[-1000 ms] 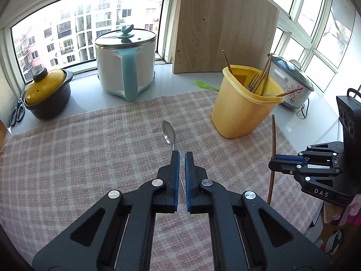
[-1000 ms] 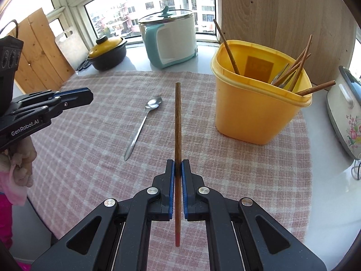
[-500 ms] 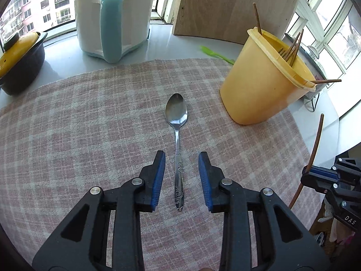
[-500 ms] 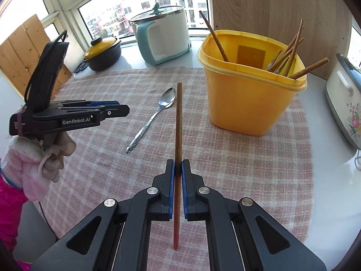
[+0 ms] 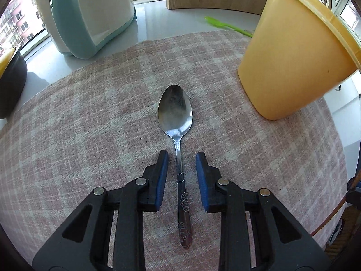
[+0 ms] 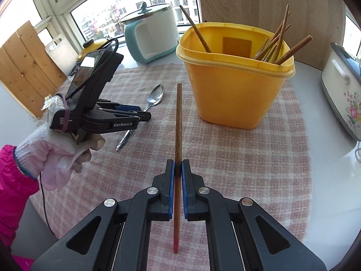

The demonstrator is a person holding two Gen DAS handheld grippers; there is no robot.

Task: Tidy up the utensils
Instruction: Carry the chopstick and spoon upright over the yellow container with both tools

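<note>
A metal spoon (image 5: 174, 110) lies flat on the pink checked cloth (image 5: 90, 135), bowl toward the window. My left gripper (image 5: 181, 158) is low over it with the handle between its blue pads; the jaws are closing and a gap still shows on both sides. The right wrist view shows the same left gripper (image 6: 144, 115) over the spoon (image 6: 155, 96). My right gripper (image 6: 178, 163) is shut on a brown wooden chopstick (image 6: 178, 122), held above the cloth and pointing toward the yellow bin (image 6: 234, 94). Several chopsticks (image 6: 279, 43) stand in that bin.
A white and teal pot (image 5: 90, 15) stands behind the cloth, with a black pot (image 5: 9, 81) at the far left. A green utensil (image 5: 227, 26) lies behind the yellow bin (image 5: 288, 63). A flowered rice cooker (image 6: 343, 90) sits right, a wooden board (image 6: 259, 4) behind. A gloved hand (image 6: 56, 149) holds the left gripper.
My left gripper dropped toward the spoon and moved forward along its handle; it went from shut to wide and is now narrower. The right gripper keeps the chopstick and has barely moved.
</note>
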